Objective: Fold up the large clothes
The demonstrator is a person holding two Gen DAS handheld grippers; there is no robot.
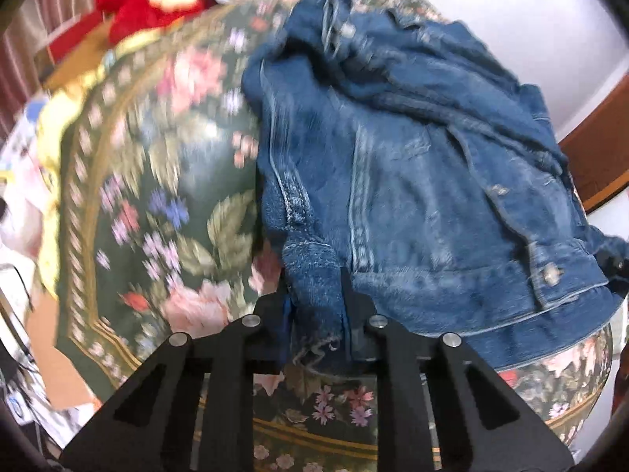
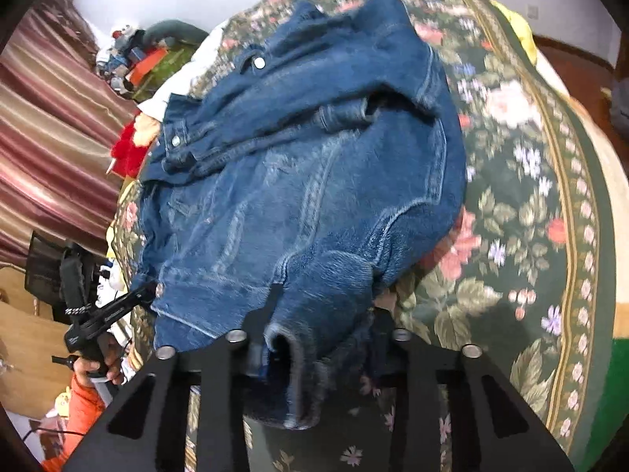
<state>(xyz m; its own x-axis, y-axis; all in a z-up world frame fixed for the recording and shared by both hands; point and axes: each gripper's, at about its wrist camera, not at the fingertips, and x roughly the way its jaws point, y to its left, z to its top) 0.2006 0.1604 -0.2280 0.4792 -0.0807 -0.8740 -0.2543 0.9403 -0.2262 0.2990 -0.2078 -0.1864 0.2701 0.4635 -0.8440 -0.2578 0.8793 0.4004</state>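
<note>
1. We have a blue denim jacket lying crumpled on a floral bedspread, its upper part bunched in thick folds with the collar and a metal snap showing.
2. We judge it heavy for a garment and fairly stiff: the denim should hold creases and slide as a slab, not drape, so thick seams and cuffs are the safest places to pinch.
3. Our left gripper has its fingers closed narrowly on a frayed cuff or hem corner at the jacket's near edge.
4. Our right gripper holds another bunched end, seemingly a sleeve opening, which fills the gap between its fingers; the right finger is mostly hidden by cloth.
5. The fabric looks faded and brushed, with pale double stitching along the panels.
6. The bedspread is dark green, woven with pink roses and a gold border; beyond it, striped curtains and a red plush toy.
</note>
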